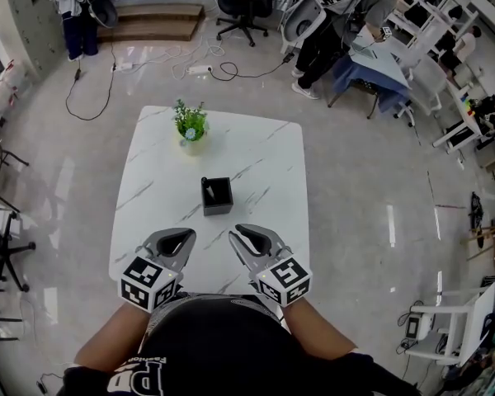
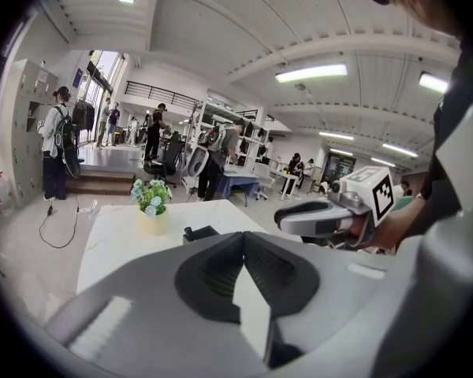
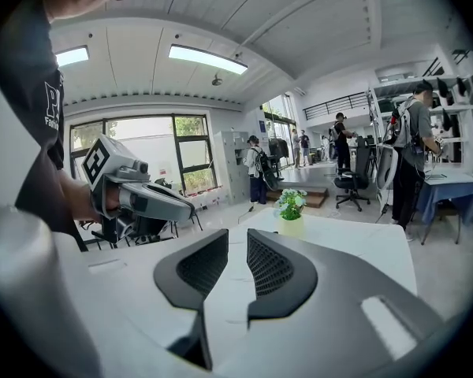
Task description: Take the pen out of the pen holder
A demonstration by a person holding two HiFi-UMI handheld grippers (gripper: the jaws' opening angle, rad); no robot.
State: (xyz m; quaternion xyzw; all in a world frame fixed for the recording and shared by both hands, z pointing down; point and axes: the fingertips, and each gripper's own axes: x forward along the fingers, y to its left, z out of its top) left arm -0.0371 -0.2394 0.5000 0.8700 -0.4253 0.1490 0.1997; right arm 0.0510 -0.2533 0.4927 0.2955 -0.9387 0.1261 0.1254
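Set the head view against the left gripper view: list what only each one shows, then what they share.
Only the head view: the pen standing inside the black pen holder, seen from above.

Only the left gripper view: the ceiling lights, and a close look along the left gripper, its jaws together at the tips with nothing between them.

Both: the white table, the potted plant, the pen holder, and the right gripper, held over the table's near edge, short of the holder.
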